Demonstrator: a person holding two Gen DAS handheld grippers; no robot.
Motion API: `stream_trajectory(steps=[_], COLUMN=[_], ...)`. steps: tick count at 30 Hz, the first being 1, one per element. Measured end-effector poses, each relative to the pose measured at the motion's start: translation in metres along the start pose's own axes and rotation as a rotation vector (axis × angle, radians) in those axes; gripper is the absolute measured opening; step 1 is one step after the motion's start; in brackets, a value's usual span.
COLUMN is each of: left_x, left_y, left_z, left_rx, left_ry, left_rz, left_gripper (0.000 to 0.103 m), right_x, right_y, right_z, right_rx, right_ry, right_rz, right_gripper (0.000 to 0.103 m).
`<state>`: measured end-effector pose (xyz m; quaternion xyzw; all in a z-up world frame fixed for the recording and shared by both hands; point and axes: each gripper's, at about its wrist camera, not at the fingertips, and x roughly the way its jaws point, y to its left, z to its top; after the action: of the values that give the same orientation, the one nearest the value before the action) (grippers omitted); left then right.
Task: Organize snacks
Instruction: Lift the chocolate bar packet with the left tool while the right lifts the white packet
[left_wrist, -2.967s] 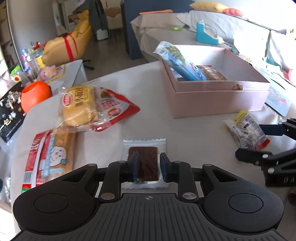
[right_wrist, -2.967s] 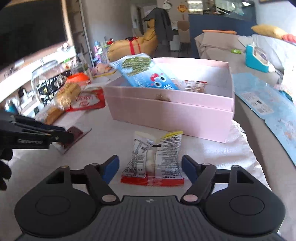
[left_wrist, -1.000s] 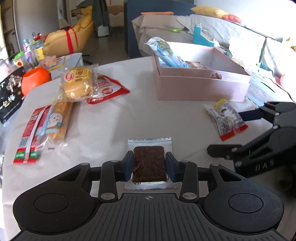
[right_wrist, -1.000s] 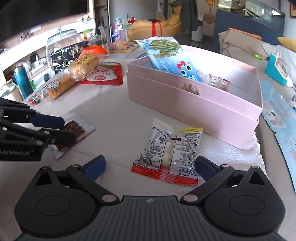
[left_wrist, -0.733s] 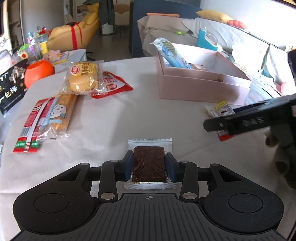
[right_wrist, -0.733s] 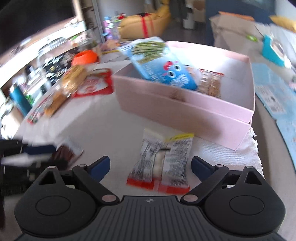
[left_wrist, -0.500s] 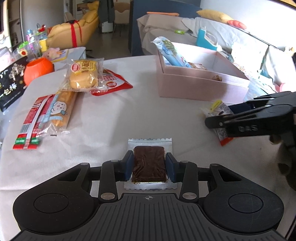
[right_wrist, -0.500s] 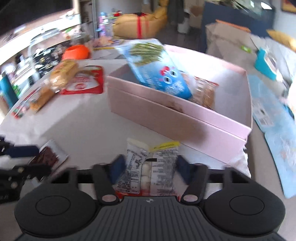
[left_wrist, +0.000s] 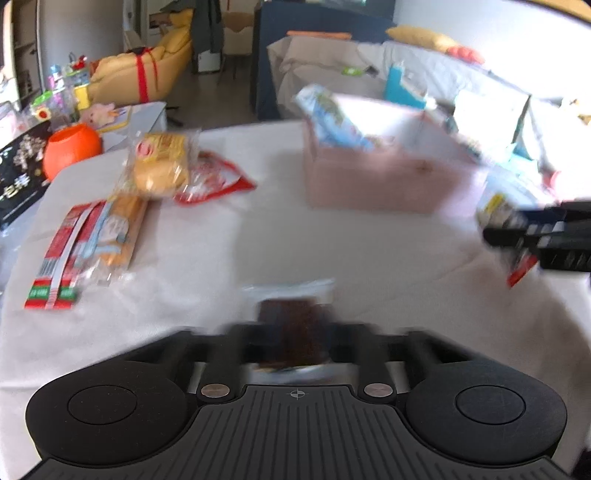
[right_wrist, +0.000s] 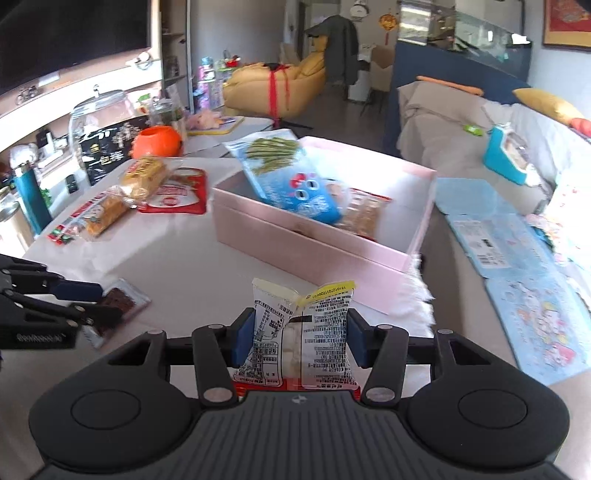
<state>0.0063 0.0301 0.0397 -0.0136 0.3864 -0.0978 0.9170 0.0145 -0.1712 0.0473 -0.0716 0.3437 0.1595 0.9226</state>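
Observation:
The left wrist view is blurred. In it my left gripper (left_wrist: 291, 332) is shut on a clear packet holding a brown snack bar (left_wrist: 290, 314), low over the white tablecloth. The right wrist view shows that left gripper (right_wrist: 99, 304) and the bar (right_wrist: 120, 297) at the left. My right gripper (right_wrist: 299, 334) has its jaws closing, and both blue pads press a white printed snack packet (right_wrist: 303, 314), held off the table. Ahead stands the open pink box (right_wrist: 314, 247) with a blue snack bag (right_wrist: 291, 177) leaning inside.
At the far left lie bread packets (right_wrist: 142, 177), a long cake packet (left_wrist: 107, 229) and a red pouch (right_wrist: 177, 192). An orange pumpkin pot (right_wrist: 157, 142) sits behind them. Blue printed sheets (right_wrist: 517, 258) lie right of the box, near the table's right edge.
My right gripper closed from wide open onto the white packet and lifted it off the table toward the box. My left gripper squeezed tighter on the brown bar.

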Motion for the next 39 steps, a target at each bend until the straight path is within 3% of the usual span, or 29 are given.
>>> stream_trajectory(steps=[4,8,10,13,16,23,26,31,34,37,39], left_x=[-0.014,-0.017,-0.015,-0.010,-0.002,0.012,0.017,0.007,-0.001,0.004,0.012], left_y=[-0.008,-0.006,-0.003,-0.003,-0.012,-0.026,-0.027,-0.021,-0.013,-0.003,0.002], left_z=[0.034,0.047,0.043,0.029,0.014,-0.003,-0.005,-0.004,0.002,0.003,0.000], left_rx=[0.033,0.045,0.033,0.024,0.072,0.157,0.150,0.098,0.065,0.047,0.039], left_ry=[-0.090,-0.108,-0.090,-0.027,0.044,0.087,0.122,0.073,0.030,0.052,0.082], left_rz=[-0.015,0.015,0.041,0.007,0.022,0.039,-0.035,-0.095,-0.022,0.071,0.091], left_gripper=[0.011,0.012,0.012,0.017,0.018,0.022,0.026,0.028,0.028,0.027,0.029], right_x=[-0.003,0.000,0.004,0.012,0.020,0.033,0.037,0.039,0.040,0.041,0.041], right_y=[-0.010,-0.015,-0.015,-0.014,-0.008,0.013,0.016,0.007,0.003,0.004,0.003], right_z=[-0.003,-0.010,-0.015,-0.019,-0.021,-0.027,-0.032,-0.035,-0.037,-0.037,-0.038], right_rx=[0.033,0.067,0.077,0.083,0.080,0.001,-0.008,0.036,0.057,0.055,0.058], right_ry=[-0.019,-0.022,-0.009,0.015,0.027,0.031,0.027,0.017,0.016,0.012,0.011], right_rz=[0.000,0.006,0.020,0.024,0.030,-0.014,-0.031,-0.036,-0.025,-0.029,-0.028], right_gripper=[0.051,0.051,0.051,0.051,0.051,0.052,0.058,0.073,0.074,0.075,0.075])
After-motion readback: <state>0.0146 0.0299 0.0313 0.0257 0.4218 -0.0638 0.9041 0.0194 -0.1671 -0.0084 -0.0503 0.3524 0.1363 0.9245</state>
